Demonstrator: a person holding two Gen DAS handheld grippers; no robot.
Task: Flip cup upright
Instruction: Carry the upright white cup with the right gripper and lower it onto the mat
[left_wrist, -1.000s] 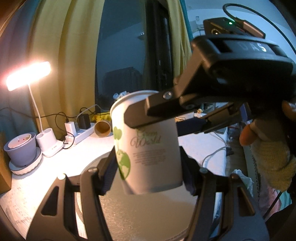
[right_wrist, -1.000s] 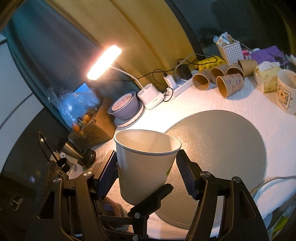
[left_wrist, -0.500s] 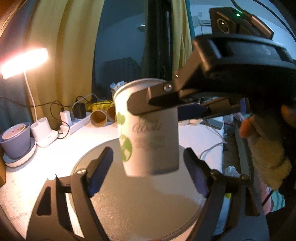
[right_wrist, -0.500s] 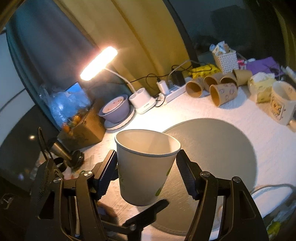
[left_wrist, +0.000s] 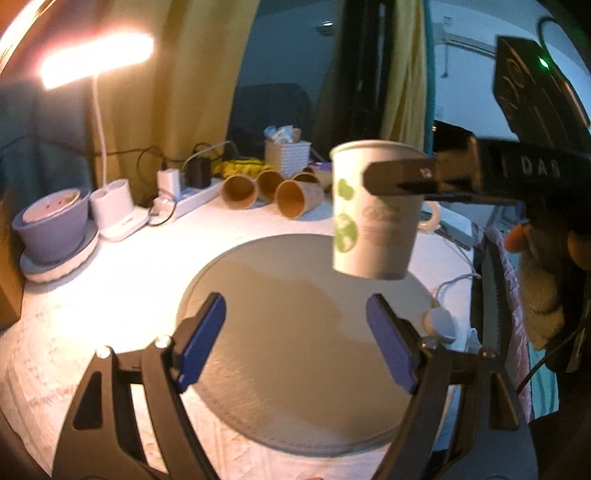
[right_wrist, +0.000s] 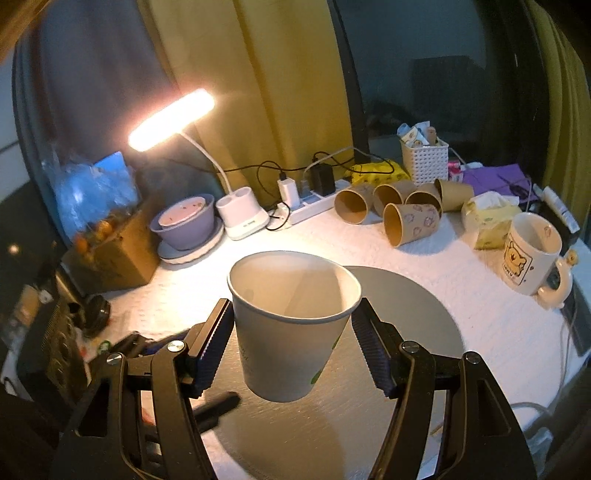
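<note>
A white paper cup (right_wrist: 290, 328) with green print is held upright, mouth up, in my right gripper (right_wrist: 291, 341), whose blue-padded fingers are shut on its sides. It hangs above the round grey mat (right_wrist: 417, 332). In the left wrist view the same cup (left_wrist: 373, 214) floats above the mat (left_wrist: 295, 314) at the right, with a finger of the right gripper across it. My left gripper (left_wrist: 295, 345) is open and empty, low over the mat, apart from the cup.
Several brown paper cups (right_wrist: 402, 208) lie on their sides at the back. A bear mug (right_wrist: 528, 254), tissue pack (right_wrist: 487, 218), white basket (right_wrist: 424, 162), power strip (right_wrist: 314, 206), lit desk lamp (right_wrist: 171, 120) and purple bowl (right_wrist: 188, 221) ring the mat.
My left gripper has opened, let go of the cup and drawn back. The right gripper keeps the cup, which now sits farther right in the left wrist view.
</note>
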